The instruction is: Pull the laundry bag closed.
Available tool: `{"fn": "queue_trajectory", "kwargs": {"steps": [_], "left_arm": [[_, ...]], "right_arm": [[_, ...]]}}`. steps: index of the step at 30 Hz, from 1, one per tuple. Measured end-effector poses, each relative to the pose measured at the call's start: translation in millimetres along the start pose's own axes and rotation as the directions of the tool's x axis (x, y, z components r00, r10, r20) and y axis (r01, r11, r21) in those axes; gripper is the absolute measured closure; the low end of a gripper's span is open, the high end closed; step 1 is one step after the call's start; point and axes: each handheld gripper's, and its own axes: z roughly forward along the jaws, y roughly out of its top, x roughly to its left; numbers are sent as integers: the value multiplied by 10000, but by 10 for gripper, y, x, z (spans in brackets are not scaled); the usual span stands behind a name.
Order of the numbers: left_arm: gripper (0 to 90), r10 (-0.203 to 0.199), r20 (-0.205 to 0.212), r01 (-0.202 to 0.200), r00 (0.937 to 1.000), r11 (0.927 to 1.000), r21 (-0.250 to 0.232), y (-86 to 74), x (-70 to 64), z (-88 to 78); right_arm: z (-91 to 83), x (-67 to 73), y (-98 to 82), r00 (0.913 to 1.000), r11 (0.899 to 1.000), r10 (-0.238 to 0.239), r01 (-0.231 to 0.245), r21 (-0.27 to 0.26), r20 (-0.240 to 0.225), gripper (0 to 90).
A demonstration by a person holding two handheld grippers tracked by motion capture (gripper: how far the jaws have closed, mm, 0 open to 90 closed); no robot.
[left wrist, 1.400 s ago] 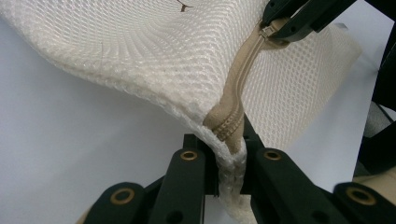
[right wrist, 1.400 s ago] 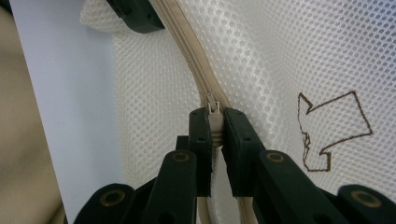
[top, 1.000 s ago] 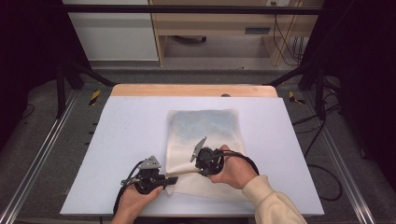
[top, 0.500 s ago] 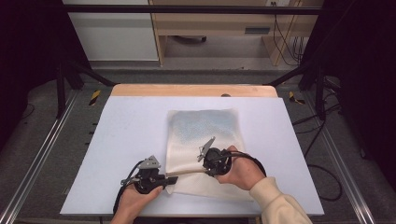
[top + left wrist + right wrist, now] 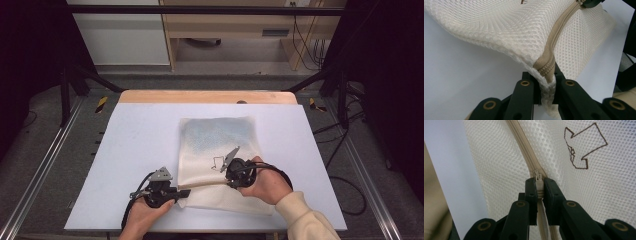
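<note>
My left gripper [image 5: 546, 82] is clamped on the corner of the mesh bag [image 5: 220, 150], right at the zipper's [image 5: 556, 37] end. My right gripper [image 5: 539, 192] pinches the zipper pull [image 5: 537, 176], bag lying on the bench [image 5: 125, 150] just ahead of it.

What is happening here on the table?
A person is working the zipper of a cream mesh bag that lies on the white table. The left claw clamps the bag's corner at the zipper's end. The right claw pinches the zipper pull partway along.
</note>
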Motion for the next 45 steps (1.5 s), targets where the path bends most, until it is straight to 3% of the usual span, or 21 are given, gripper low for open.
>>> {"fn": "queue_trajectory", "kwargs": {"steps": [28,31,34,45], "left_arm": [[847,31,0,-31,10000,10000,25,2,-1,0],[847,30,-12,-30,10000,10000,36,1,-1,1],[847,28,-4,-28,10000,10000,33,2,0,-1],[847,12,20,-12,10000,10000,99,1,-3,3]], "right_arm": [[-124,-91,-323,9976,9977,676,-676,0,142,822],[-128,-106,-348,9982,9984,563,-563,-2,184,822],[-136,-101,-388,9967,9968,793,-793,22,174,822],[-171,-137,-478,9962,9964,846,-848,90,229,822]]}}
